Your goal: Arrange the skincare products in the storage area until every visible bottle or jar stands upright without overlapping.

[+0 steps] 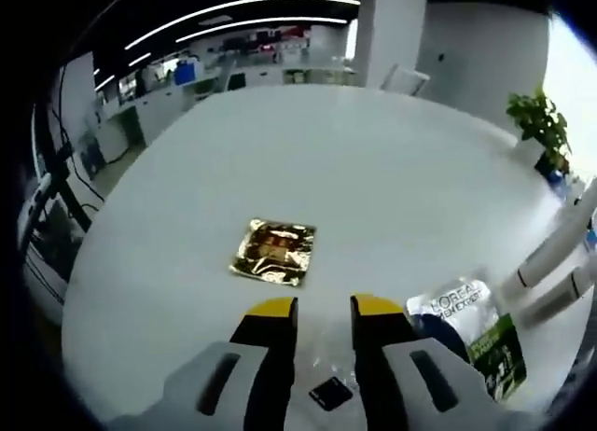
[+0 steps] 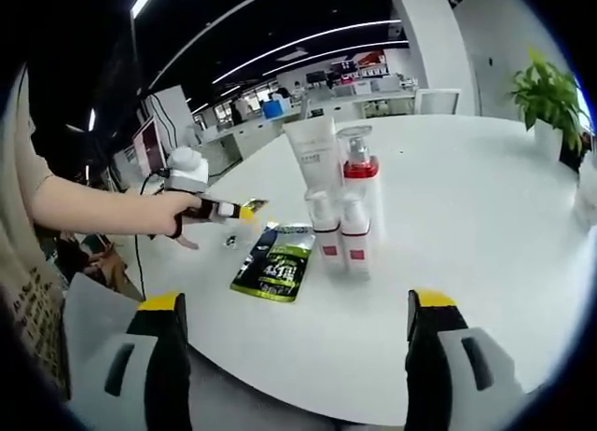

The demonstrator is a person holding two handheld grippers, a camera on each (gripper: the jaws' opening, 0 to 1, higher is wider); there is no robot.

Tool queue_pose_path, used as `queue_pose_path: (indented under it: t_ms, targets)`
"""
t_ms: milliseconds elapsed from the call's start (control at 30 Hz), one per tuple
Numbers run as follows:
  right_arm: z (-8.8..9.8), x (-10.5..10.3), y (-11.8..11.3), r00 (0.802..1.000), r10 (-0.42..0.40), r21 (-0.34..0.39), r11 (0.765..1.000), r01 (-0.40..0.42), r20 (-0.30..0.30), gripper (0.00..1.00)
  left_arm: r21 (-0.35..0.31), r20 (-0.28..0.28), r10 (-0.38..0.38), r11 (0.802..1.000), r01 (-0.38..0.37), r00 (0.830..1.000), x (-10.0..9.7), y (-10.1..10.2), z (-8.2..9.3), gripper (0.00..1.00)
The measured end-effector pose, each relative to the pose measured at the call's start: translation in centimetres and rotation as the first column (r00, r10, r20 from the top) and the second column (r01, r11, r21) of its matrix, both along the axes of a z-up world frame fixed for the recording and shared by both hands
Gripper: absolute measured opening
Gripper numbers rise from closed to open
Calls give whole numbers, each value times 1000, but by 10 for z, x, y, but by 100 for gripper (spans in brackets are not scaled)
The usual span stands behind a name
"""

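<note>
Between the left claw (image 1: 324, 308)'s narrowly parted, empty jaws lies a small dark square item (image 1: 330, 392) on the white counter (image 1: 373, 170). Ahead and slightly left of that claw sits a gold foil sachet (image 1: 273, 252); just right of it lies a green L'Oréal packet (image 1: 471, 333). In the right gripper view, the right claw (image 2: 296, 312) is spread wide and empty. Ahead-left a hand (image 2: 177, 214) holds the other claw above the counter, and the green packet lies nearer. Ahead of centre, well clear of the jaws, stand a white tube (image 2: 315, 154), a red-collared pump bottle (image 2: 360, 174) and two small bottles (image 2: 340, 231), all upright.
</note>
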State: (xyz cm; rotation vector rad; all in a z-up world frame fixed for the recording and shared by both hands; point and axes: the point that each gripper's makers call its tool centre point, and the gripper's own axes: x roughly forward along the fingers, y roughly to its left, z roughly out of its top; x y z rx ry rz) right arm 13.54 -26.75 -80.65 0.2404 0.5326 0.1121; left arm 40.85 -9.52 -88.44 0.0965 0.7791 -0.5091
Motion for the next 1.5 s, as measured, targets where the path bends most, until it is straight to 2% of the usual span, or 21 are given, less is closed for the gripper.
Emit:
queue_pose_path:
  t_ms: [67, 200, 367, 500, 667, 800, 900, 1067, 1167, 1433, 1500]
  targets:
    - [0, 0, 0, 1000, 2, 0, 1000, -2, 2, 98, -17, -25, 24, 1000, -24, 999, -5, 8, 2, 33]
    - [1, 1, 1, 1000, 5, 0, 1000, -5, 3, 98, -39, -66, 78, 996, -81, 995, -20, 17, 3, 54]
    - [2, 1, 3, 1000, 10, 1, 1000, -10, 4, 98, -42, -99, 112, 992, -116, 989, -33, 15, -5, 70]
    - [3, 0, 4, 1000, 8, 4, 1000, -8, 5, 98, -35, -128, 140, 989, -146, 982, -43, 11, -10, 77]
    - [3, -1, 3, 1000, 5, 5, 1000, -5, 8, 98, 1, -115, 152, 988, -153, 982, -48, 7, -13, 72]
    - [3, -2, 2, 1000, 1, 5, 1000, -1, 9, 98, 67, -70, 101, 993, -97, 992, -50, 5, -18, 64]
    - [4, -3, 2, 1000, -2, 6, 1000, 2, 10, 98, 72, -75, 97, 993, -92, 992, -55, 2, -21, 60]
    - [4, -3, 1, 1000, -4, 7, 1000, 4, 9, 98, 85, -58, 88, 993, -83, 994, -56, 1, -21, 58]
    - [4, -4, 1, 1000, -4, 5, 1000, 4, 7, 98, 122, -38, 66, 991, -61, 997, -55, 6, -21, 52]
    - [4, -6, 2, 1000, -3, 5, 1000, 3, 4, 97, 109, -20, 46, 993, -44, 999, -55, 7, -21, 51]
    - [5, -6, 2, 1000, -4, 6, 1000, 4, 5, 97, 108, -19, 27, 994, -25, 999, -57, 6, -20, 45]
